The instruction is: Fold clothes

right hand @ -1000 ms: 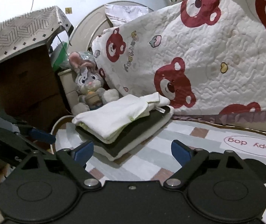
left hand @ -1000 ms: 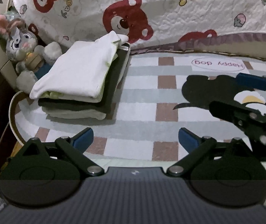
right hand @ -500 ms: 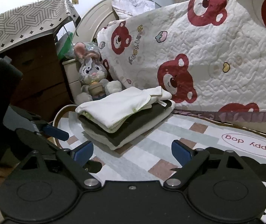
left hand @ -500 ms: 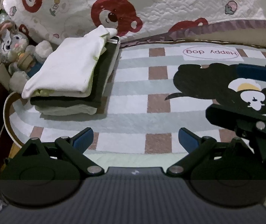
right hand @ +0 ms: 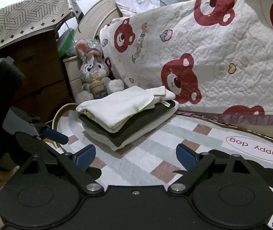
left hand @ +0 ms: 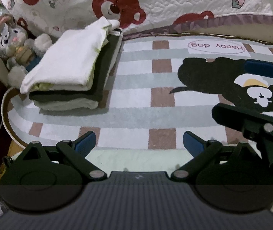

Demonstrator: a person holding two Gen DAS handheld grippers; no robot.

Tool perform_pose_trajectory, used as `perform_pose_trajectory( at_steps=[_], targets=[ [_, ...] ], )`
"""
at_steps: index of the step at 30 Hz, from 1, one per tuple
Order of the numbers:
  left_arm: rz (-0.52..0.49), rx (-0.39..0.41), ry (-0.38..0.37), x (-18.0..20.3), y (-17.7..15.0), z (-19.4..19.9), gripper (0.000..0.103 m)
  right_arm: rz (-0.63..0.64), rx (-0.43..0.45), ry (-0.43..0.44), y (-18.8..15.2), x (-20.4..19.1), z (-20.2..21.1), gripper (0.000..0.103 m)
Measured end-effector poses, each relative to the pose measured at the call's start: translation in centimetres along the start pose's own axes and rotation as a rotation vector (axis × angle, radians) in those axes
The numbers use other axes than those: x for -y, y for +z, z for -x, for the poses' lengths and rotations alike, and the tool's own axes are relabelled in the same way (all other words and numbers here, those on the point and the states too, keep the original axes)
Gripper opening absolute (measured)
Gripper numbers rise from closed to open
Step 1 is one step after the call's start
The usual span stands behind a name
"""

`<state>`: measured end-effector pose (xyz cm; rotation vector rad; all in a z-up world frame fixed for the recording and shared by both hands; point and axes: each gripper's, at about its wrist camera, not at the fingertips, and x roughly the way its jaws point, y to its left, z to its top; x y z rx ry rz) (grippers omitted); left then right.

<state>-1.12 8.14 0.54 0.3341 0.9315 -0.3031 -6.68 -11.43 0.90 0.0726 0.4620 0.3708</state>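
The stack of folded white, dark and cream clothes (left hand: 71, 72) sits squared at the checked dog-print rug's (left hand: 136, 103) far-left corner, leaving you bare folding space; your left gripper (left hand: 138, 143) and right gripper (right hand: 135, 154) hover wide-fingered, carrying nothing.

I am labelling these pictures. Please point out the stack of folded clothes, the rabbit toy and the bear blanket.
stack of folded clothes (left hand: 73, 65), left wrist view, on the white top garment.
rabbit toy (right hand: 93, 70), right wrist view, on its face.
bear blanket (right hand: 209, 44), right wrist view, on white quilted fabric.
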Motion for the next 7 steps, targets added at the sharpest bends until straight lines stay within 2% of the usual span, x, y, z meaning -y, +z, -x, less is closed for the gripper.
perform_pose_trajectory(
  at_steps=[7],
  targets=[
    [0.019, -0.029, -0.019, -0.54, -0.2, -0.41, 0.099, 0.019, -0.013, -0.001, -0.22, -0.26, -0.1, 0.093]
  ],
)
